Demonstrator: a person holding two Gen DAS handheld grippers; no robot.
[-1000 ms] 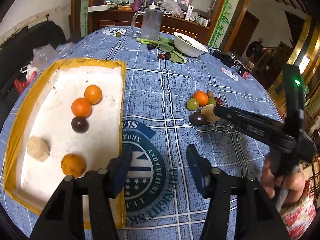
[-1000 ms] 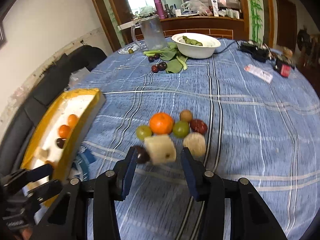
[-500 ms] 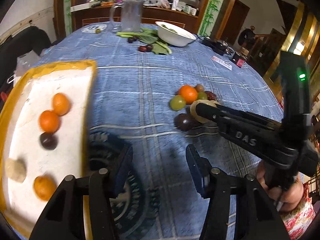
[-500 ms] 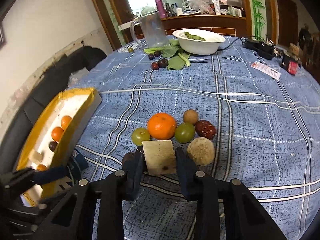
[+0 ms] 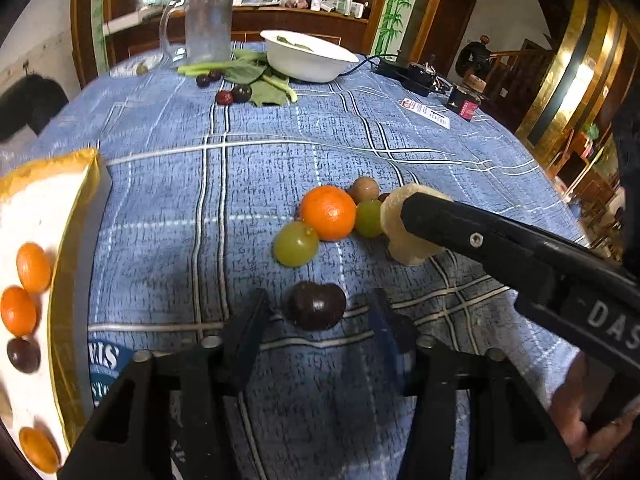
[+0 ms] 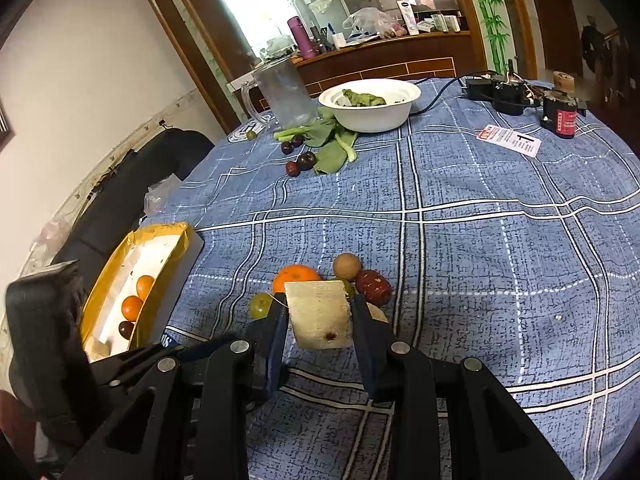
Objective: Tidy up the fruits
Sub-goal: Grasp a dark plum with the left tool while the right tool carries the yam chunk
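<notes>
My left gripper (image 5: 316, 322) is open, its fingers on either side of a dark plum (image 5: 316, 311) on the blue cloth. My right gripper (image 6: 319, 322) is shut on a pale cut fruit chunk (image 6: 319, 319), held just above the cloth; it also shows in the left wrist view (image 5: 400, 224). Behind lie an orange (image 5: 328, 213), two green fruits (image 5: 295, 244), a brown round fruit (image 6: 347, 266) and a red date (image 6: 373, 287). The yellow-rimmed white tray (image 5: 74, 224) at left holds small oranges (image 5: 18, 311) and a dark plum (image 5: 23, 355).
At the far side stand a white bowl (image 6: 372, 105), a glass jug (image 6: 282, 94), green leaves (image 6: 330, 144) with dark plums and a date (image 6: 300, 164), a power strip (image 6: 500, 92) and a paper tag (image 6: 508, 140). A dark sofa (image 6: 132, 184) lies beyond the table's left edge.
My left gripper swung right from the tray to the fruit pile and now straddles the dark plum. My right gripper closed on the pale chunk and lifted it slightly.
</notes>
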